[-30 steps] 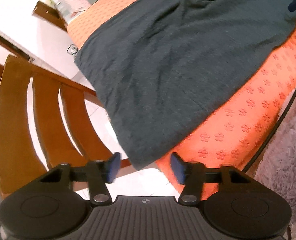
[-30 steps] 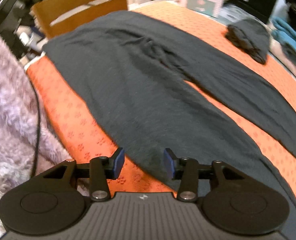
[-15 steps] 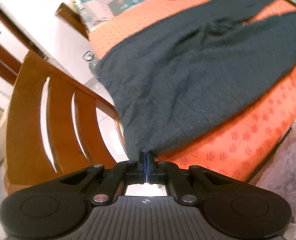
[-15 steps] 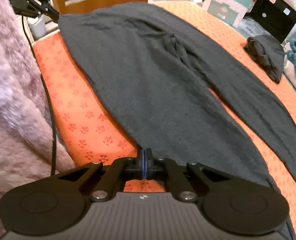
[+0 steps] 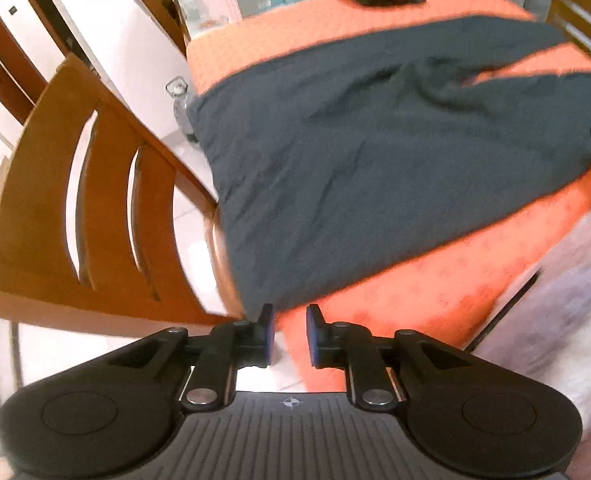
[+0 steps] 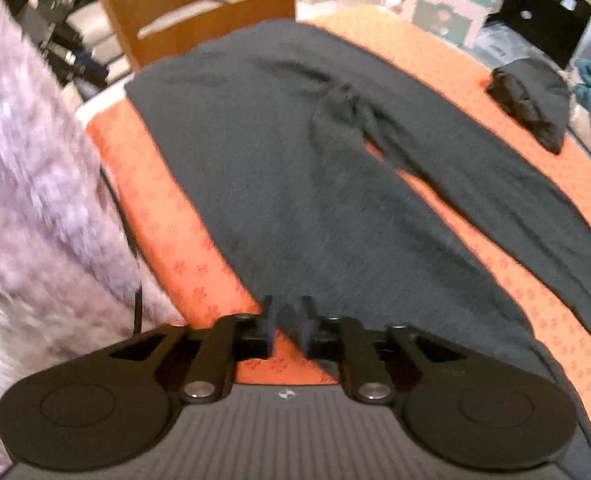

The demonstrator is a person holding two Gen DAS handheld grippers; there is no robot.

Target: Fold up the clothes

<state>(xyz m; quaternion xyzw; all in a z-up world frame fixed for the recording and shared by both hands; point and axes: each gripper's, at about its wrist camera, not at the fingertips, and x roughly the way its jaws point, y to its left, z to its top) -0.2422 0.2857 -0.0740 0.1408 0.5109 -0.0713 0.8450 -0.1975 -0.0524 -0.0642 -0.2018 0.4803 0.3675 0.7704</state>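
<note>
An orange tablecloth patterned with small flowers covers the table in a cluttered room, with a slatted wooden chair pushed up at one end and cardboard boxes stacked beyond the far edge. Spread flat across the cloth lies a pair of dark grey trousers, waistband toward the chair and the two legs running away to the other end (the fabric bunches into a knot of creases at the crotch). The left gripper hangs over the waistband corner nearest the chair, its jaws opening; the corner of the fabric sits just at the left pad, while only tablecloth shows in the gap, and the pads do not press on the cloth. The right gripper sits at the near edge of the trousers farther along, its jaws also opening, with a fold of the dark fabric standing between the blue pads, which look slack around it. A small dark garment lies bundled on the far part of the table, well apart from the trousers, and a fluffy lilac sleeve fills the left of the right wrist view. Both views are blurred.
</note>
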